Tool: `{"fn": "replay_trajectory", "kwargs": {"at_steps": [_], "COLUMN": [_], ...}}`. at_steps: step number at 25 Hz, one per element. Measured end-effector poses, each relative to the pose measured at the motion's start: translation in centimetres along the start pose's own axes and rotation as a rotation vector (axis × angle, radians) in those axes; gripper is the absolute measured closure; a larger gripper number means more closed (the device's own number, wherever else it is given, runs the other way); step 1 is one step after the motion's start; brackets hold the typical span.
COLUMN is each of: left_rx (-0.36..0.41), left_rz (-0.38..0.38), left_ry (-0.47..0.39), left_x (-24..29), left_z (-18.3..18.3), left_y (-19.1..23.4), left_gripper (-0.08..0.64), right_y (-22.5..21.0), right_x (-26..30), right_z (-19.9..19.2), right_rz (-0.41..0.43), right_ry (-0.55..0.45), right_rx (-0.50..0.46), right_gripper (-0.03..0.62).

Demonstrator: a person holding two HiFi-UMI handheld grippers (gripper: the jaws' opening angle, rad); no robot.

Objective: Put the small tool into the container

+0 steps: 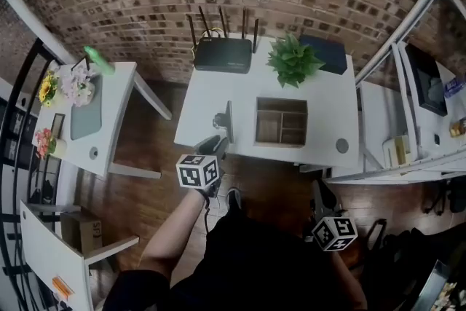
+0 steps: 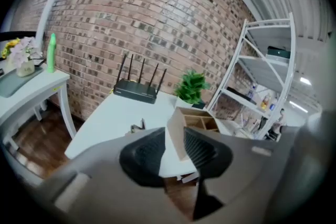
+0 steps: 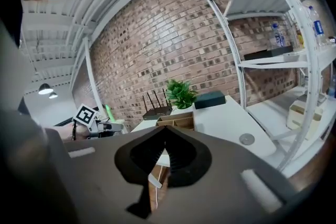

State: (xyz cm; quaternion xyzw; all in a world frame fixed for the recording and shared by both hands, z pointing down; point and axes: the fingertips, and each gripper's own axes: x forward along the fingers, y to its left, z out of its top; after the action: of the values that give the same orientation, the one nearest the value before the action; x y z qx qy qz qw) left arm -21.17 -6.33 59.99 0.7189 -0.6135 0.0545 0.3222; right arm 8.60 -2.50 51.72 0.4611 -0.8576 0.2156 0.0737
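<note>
The small tool (image 1: pixel 224 121) is a dark piece on the white counter (image 1: pixel 204 95), near its front edge. It sits just left of the wooden container (image 1: pixel 282 121), apart from it and not in any of its compartments. Your left gripper (image 1: pixel 212 144) is at the counter's front edge, just short of the tool. Its jaws are spread, and nothing sits between them; in the left gripper view the gap frames a corner of the container. Your right gripper (image 1: pixel 322 194) is off the counter's front right side, over the wooden floor. Its jaws are pressed together at the tips with nothing in them. At the back of the counter, against the brick wall, stand a black router (image 1: pixel 223 54) with four antennas, a potted plant (image 1: pixel 293 60) and a dark box (image 1: pixel 329 54). White shelving (image 1: pixel 408 91) stands to your right.
</note>
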Motion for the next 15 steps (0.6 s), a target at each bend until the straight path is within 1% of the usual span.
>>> {"fn": "replay_trajectory", "kwargs": {"at_steps": [3, 5, 7, 11, 15], "left_rx": [-0.046, -0.09, -0.115, -0.156, -0.159], "left_rz": [0.009, 0.001, 0.011, 0.015, 0.019], "left_ry": [0.072, 0.116, 0.154, 0.203, 0.244], "left_x": [3.3, 5.5, 7.3, 9.7, 11.5], "left_z": [-0.4, -0.9, -1.3, -2.3, -2.7], "left_y": [4.7, 7.1, 9.0, 10.7, 10.9], "left_gripper": [0.436, 0.431, 0.428, 0.428, 0.428], "right_y": [1.3, 2.3, 2.8, 3.2, 3.4], "right_x": [1.9, 3.1, 4.1, 6.1, 7.9], "right_z": [0.2, 0.3, 0.4, 0.4, 0.7], "right_rz": [-0.024, -0.028, -0.029, -0.02, 0.02], "right_ry": [0.016, 0.028, 0.039, 0.066, 0.075], "right_rx": [-0.016, -0.028, -0.04, -0.064, -0.076], "right_gripper": [0.581, 0.581, 0.581, 0.581, 0.581]}}
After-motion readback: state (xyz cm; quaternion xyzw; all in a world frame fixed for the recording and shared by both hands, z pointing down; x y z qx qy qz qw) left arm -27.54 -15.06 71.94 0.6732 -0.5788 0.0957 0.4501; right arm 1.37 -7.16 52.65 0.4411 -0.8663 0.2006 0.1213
